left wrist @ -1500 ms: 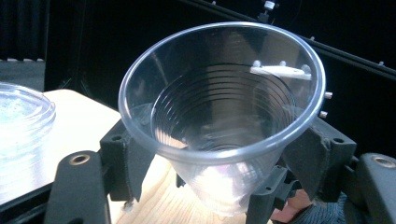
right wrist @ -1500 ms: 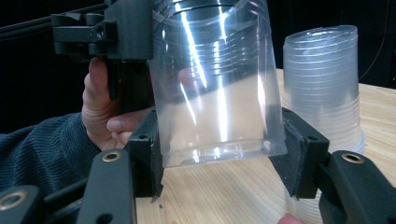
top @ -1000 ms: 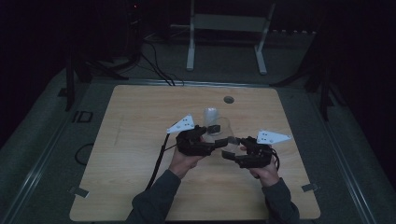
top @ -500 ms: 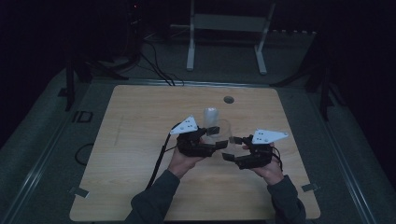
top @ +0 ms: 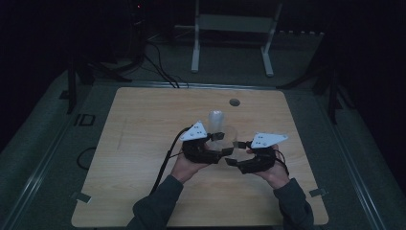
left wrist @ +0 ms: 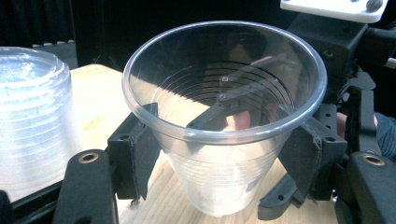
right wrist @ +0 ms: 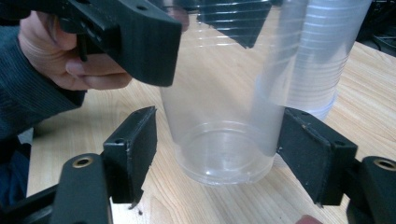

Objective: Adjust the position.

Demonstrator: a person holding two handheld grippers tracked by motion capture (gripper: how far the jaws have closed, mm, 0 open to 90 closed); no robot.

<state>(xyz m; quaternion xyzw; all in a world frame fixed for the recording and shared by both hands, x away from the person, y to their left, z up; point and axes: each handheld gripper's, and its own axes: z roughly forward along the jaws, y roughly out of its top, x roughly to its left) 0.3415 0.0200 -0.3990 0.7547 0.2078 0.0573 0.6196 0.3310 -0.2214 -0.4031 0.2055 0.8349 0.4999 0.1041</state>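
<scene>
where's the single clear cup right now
In the high view the clear cup stands on the wooden table just right of centre, between the left gripper and right gripper, with the cup stack right behind it.

cup stack point(top: 216, 120) just behind held cup point(top: 229, 136), bare table point(top: 143, 143) leftward

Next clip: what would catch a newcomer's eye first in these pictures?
First, the clear ribbed plastic cup standing on the light wooden table, clamped just under its rim by the left tongs. The right tongs, whose jaws have just been closing, flank the cup's base with a visible gap on the left side. Beside the cup stands a stack of the same clear plastic cups.
</scene>
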